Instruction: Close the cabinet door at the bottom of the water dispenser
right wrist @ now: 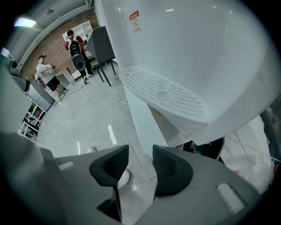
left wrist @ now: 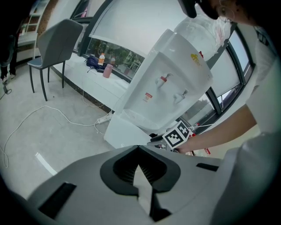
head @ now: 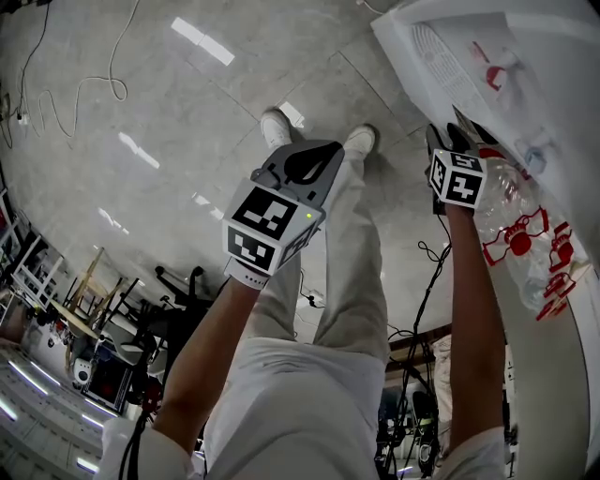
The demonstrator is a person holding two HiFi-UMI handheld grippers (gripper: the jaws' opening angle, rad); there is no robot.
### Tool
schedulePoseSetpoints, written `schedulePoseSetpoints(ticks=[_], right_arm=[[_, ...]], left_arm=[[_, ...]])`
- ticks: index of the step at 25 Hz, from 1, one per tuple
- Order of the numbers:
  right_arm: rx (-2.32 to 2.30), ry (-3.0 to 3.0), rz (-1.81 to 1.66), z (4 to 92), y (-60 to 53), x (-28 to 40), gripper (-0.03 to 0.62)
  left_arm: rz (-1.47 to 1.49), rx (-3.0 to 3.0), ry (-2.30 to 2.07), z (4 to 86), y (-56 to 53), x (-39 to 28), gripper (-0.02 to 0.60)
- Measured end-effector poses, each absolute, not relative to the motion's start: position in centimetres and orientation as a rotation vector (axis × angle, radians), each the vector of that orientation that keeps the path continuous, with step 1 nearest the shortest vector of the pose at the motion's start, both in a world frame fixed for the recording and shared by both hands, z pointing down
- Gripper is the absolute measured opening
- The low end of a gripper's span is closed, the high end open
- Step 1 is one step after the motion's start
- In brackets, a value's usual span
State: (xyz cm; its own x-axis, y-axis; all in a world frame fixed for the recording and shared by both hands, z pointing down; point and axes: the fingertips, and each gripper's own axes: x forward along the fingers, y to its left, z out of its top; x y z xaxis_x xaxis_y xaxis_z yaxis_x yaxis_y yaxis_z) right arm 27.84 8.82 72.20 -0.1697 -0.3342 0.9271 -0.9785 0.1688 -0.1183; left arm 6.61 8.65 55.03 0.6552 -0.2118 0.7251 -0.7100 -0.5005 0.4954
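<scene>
Below, the left gripper [left wrist: 139,154] hangs well apart from the water dispenser [left wrist: 169,83], its fingers pressed together. The right gripper [right wrist: 140,154], fingers narrowly parted and empty, sits near the open cabinet door [right wrist: 145,114] at the dispenser's base.

Saw water dispenser [head: 487,56] cropped by head view's top and right edges. Lost top of its bottle [left wrist: 199,33] behind person's head [left wrist: 228,9] in left gripper view. Couldn't identify dark thing [right wrist: 204,149] under drip tray [right wrist: 162,94], mostly hidden. Found distant people [right wrist: 77,50] too small to detail.
</scene>
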Motion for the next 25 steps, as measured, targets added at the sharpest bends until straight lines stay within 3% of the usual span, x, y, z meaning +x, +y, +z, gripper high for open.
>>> schedulePoseSetpoints(ticks=[25], right_arm=[[1.481,-1.524,0.987,71.5,5.9,32.2,0.196]], left_arm=[[0.782,2.06,-0.688,54.9,7.3,5.7,0.006]])
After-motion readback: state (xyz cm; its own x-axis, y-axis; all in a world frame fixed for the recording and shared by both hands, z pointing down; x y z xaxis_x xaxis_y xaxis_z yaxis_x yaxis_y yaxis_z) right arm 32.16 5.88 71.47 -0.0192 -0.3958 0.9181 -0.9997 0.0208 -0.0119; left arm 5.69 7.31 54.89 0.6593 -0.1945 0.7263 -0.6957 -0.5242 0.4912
